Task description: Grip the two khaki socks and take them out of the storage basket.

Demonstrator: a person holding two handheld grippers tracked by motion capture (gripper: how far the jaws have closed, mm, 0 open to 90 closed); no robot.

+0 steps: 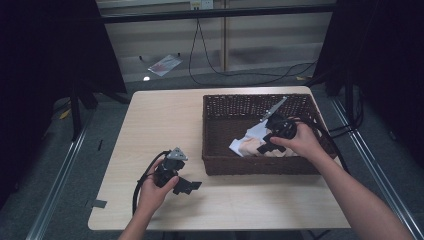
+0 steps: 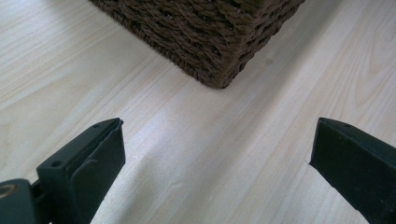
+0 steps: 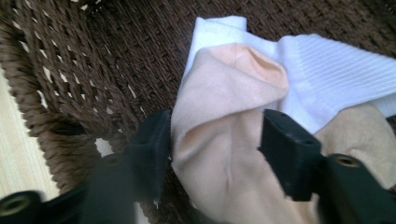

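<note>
Inside the basket [image 1: 214,131], the right hand-held gripper [image 3: 212,140] pinches a peach sock [image 3: 224,140], while the left hand-held gripper [image 2: 217,154] rests open over the bench [image 2: 196,154].

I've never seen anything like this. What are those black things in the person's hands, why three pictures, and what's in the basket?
No robot here: a person holds a hand-held tool with two black jaws in each hand. The high view looks down on the table; the other two pictures come from small cameras riding on each tool, looking along its jaws.

The left gripper rests by the table's near edge, jaws wide apart with nothing between them, facing the corner of the brown woven basket.

The right gripper reaches inside the basket. Its jaws sit on either side of a peach-coloured sock and look pressed against it. A white sock lies beside it.
</note>
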